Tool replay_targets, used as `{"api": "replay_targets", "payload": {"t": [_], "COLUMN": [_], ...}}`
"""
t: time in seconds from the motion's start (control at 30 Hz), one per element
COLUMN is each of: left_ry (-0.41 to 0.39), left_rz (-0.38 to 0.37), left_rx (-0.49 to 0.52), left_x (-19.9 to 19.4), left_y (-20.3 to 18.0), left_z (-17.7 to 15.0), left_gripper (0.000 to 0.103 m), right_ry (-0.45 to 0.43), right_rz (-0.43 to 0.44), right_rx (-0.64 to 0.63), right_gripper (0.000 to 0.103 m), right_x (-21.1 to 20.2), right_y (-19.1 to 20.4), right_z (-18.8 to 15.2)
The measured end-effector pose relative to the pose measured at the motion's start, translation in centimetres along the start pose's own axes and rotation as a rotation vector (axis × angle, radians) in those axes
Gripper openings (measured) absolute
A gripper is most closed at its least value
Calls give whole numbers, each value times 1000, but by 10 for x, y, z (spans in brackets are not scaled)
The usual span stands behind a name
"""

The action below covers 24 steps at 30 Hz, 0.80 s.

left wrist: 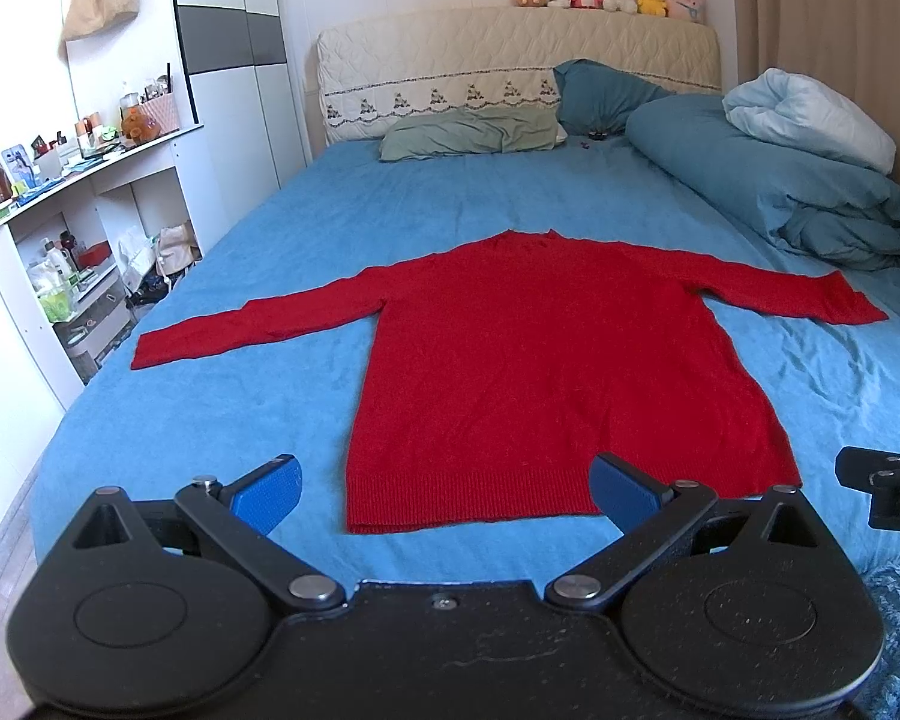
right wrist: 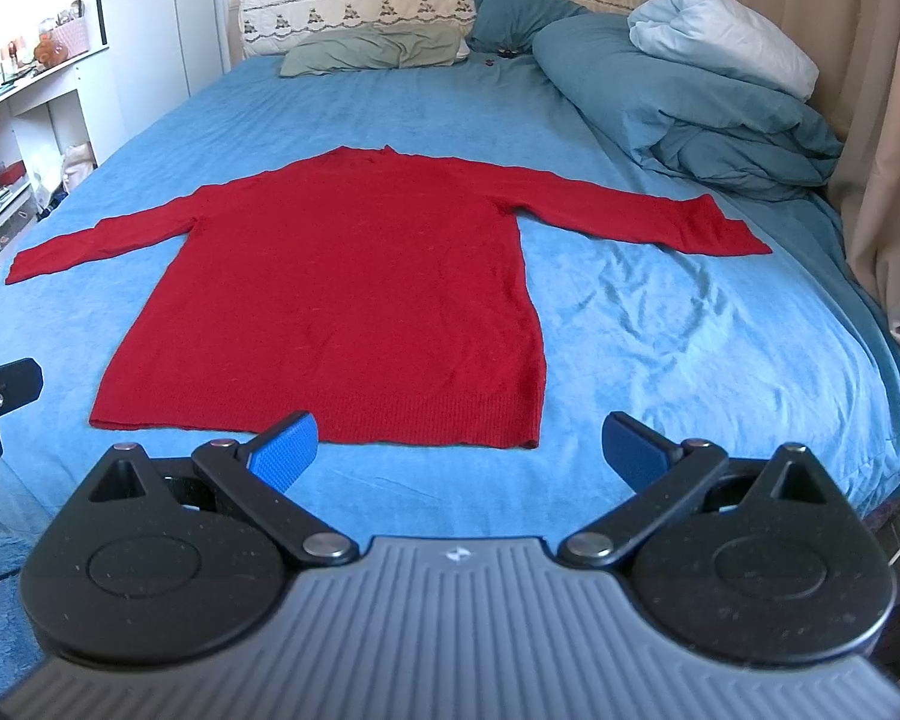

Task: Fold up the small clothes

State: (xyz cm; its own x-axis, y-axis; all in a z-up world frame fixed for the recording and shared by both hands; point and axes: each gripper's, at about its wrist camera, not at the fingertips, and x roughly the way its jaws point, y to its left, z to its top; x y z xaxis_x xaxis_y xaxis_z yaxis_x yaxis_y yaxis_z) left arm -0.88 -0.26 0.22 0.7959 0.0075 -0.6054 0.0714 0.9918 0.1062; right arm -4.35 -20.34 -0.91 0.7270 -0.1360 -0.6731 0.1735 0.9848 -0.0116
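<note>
A red long-sleeved sweater point(left wrist: 540, 372) lies flat on the blue bed sheet point(left wrist: 270, 396), both sleeves spread out sideways, hem nearest me. It also shows in the right wrist view point(right wrist: 342, 300). My left gripper point(left wrist: 444, 489) is open and empty, just short of the hem, towards its left half. My right gripper point(right wrist: 459, 450) is open and empty, just short of the hem's right corner. The right gripper's edge shows in the left wrist view point(left wrist: 888, 492).
A rolled teal duvet point(left wrist: 768, 180) with a white pillow point(left wrist: 810, 117) lies at the back right. Pillows point(left wrist: 468, 132) lie by the headboard. A cluttered white shelf unit point(left wrist: 78, 228) stands left of the bed. A curtain point(right wrist: 882, 150) hangs on the right.
</note>
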Motion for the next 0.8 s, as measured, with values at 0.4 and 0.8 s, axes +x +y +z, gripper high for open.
{"api": "replay_targets", "payload": {"t": [0.4, 0.8], "left_ry": [0, -5], "left_rz": [1, 2], "left_rx": [1, -2], "left_x": [0, -2], "left_y": [0, -1], "left_z": [0, 1], "left_gripper": [103, 103], "right_ry": [-3, -6], "right_rz": [0, 3], "right_rx": [1, -3], "right_gripper": [103, 103], "right_x": [-1, -6], "right_y": [3, 15], "right_z": [-1, 0]}}
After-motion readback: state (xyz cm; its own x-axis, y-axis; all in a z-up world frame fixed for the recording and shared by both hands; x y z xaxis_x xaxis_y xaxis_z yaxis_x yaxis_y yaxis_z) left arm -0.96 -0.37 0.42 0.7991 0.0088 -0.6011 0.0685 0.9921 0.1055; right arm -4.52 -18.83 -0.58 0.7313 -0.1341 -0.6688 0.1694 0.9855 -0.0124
